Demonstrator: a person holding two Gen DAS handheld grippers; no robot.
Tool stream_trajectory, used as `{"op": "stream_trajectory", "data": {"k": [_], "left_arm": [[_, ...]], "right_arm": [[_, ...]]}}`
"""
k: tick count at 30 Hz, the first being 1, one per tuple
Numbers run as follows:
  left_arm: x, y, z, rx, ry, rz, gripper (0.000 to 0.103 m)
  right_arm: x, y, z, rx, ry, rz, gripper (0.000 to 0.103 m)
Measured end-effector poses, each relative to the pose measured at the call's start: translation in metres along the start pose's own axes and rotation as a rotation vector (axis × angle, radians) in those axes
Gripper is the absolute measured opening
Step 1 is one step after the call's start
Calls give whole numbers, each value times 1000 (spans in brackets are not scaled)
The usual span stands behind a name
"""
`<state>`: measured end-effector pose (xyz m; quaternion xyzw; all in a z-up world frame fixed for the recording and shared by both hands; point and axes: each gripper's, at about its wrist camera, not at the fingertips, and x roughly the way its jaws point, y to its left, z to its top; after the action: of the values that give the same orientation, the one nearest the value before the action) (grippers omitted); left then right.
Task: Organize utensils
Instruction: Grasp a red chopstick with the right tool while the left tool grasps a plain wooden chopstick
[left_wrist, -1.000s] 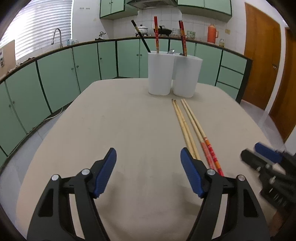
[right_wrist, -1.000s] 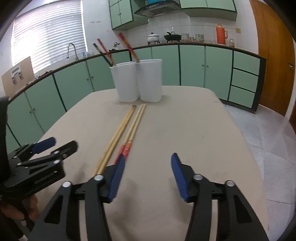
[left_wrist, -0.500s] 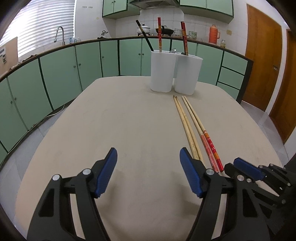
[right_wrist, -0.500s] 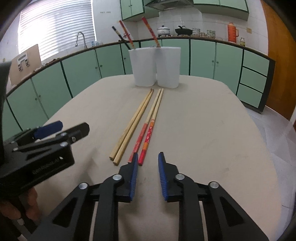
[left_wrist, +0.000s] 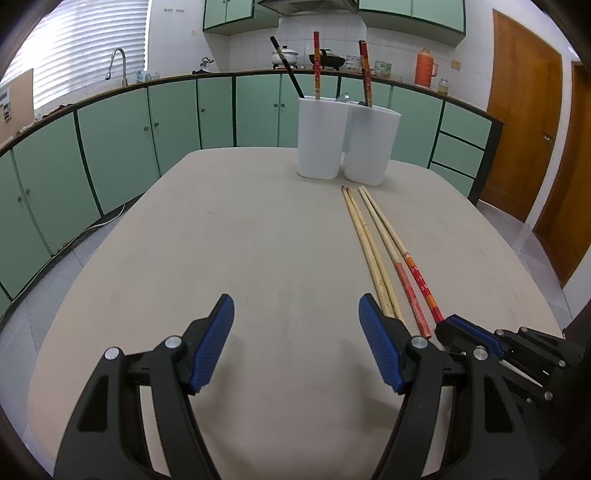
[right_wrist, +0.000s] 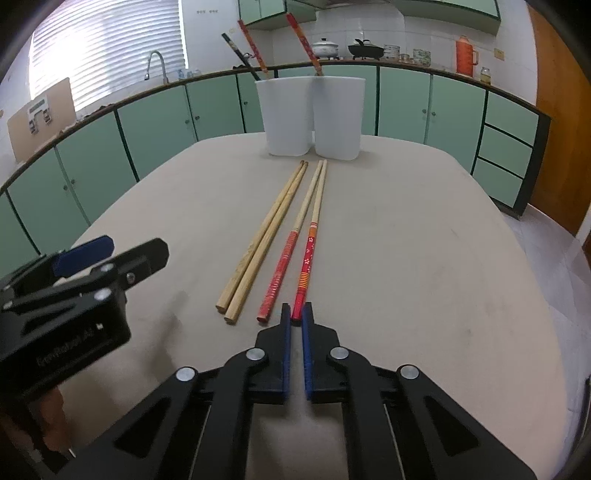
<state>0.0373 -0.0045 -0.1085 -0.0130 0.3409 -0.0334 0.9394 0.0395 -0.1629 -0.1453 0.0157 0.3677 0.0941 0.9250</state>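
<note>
Fingers (right_wrist: 285, 325) pinching red chopstick (right_wrist: 306, 266), chopsticks upright in white cups (right_wrist: 312, 116)

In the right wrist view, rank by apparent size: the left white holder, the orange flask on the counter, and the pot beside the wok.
1. Left white holder, largest.
2. Orange flask.
3. Pot, roughly matching the flask; the flask is taller, the pot wider. Both stand far back, so they only look small.

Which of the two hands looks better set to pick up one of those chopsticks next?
The right. The right gripper has its jaws nearly closed around the near end of the red flowered chopstick. The left gripper hangs wide open over bare table, beside the plain pair.
</note>
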Motion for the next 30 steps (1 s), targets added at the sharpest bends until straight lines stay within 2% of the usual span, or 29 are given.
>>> {"op": "stream_trajectory", "data": {"k": [12,26,30], "left_arm": [[8,-29,-11,39,41,-50,67],[18,-42,-13,71,87,-34,62],[21,-42,-12,54,93,-41,50]], "right_arm": [[-9,-29,-1,38,-25,-30,5],[-11,-31,-2,40,-29,-2,5],[-10,-31,-2,40,-29,-1,5]]}}
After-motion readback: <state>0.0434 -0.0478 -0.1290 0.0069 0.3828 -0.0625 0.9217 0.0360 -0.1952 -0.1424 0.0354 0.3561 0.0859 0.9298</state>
